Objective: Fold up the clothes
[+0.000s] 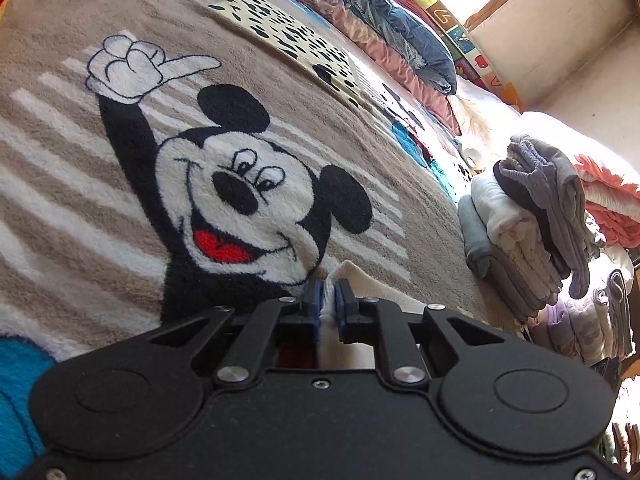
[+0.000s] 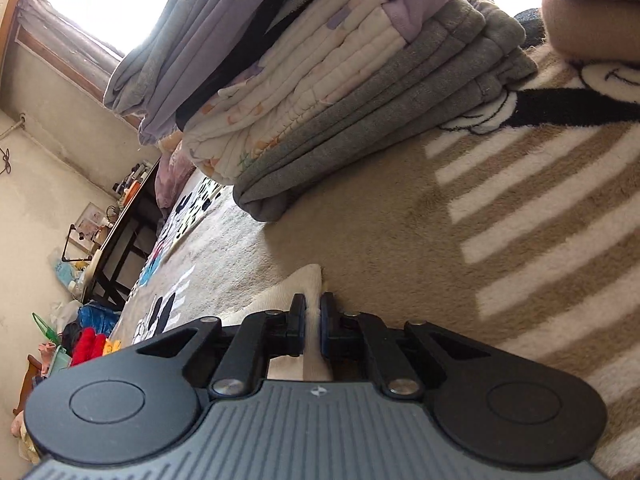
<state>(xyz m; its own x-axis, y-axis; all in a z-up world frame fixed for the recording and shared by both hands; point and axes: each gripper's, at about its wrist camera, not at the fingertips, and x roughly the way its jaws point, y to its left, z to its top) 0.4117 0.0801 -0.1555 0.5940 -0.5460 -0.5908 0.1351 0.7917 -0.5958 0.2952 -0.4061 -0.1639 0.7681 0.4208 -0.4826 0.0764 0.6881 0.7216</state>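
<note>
A cream-white garment (image 1: 362, 284) lies low on the cartoon-mouse blanket (image 1: 120, 184), and my left gripper (image 1: 329, 300) is shut on a bunched edge of it; white cloth fills the gap between the blue pads. In the right wrist view the same cream garment (image 2: 298, 284) runs under and between the fingers, and my right gripper (image 2: 313, 320) is shut on a thin fold of it. Most of the garment is hidden beneath both gripper bodies.
A stack of folded clothes (image 1: 532, 232) in grey, white and lilac stands to the right on the blanket; the same folded stack (image 2: 328, 92) sits close ahead of the right gripper. Pillows and bedding (image 1: 392, 36) line the far edge. A dark table (image 2: 120, 232) stands at left.
</note>
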